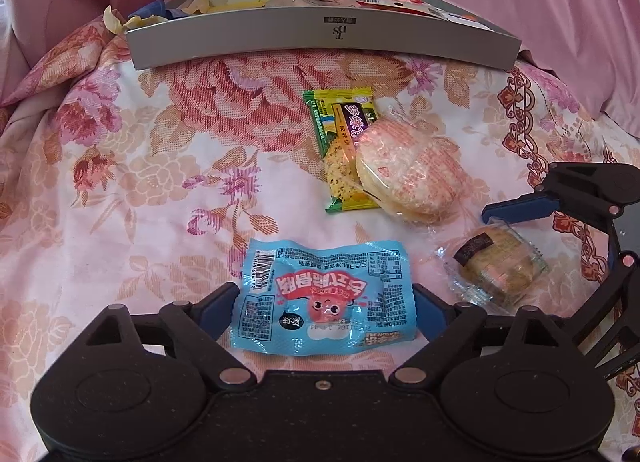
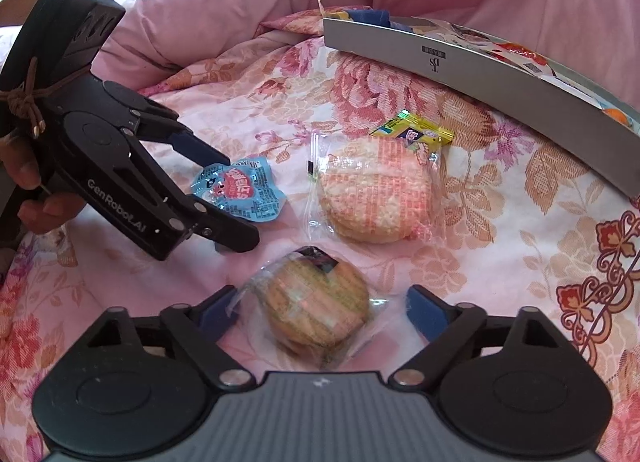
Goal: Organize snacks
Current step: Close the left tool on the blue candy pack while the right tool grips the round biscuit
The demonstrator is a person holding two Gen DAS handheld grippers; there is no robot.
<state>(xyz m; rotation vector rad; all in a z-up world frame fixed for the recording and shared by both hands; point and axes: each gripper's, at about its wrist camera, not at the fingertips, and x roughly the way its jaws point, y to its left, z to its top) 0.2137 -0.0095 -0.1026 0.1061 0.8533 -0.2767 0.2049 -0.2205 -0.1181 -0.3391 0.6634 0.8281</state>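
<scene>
Both pairs of jaws stand wide, and neither presses on anything. The left gripper (image 1: 326, 302) straddles the blue sausage packet (image 1: 324, 296); the right gripper (image 2: 320, 308) straddles the round biscuit pack (image 2: 316, 312). Both snacks lie on the floral bedspread (image 1: 140, 166), on the near side of the grey box (image 1: 320, 38), which already holds other wrappers.

Expect both items to be light. The blue sausage packet is soft, glossy film and will likely slip; close across its filled middle, not the flat sealed edges. The round biscuit pack is brittle inside loose clear wrap; close gently across its width.

The right wrist view shows the left gripper from outside, with a hand (image 2: 36, 198) on it. The left wrist view shows more of the box's interior, and the green cracker packet (image 1: 344, 142) half under the pink rice cracker pack (image 1: 408, 178).
</scene>
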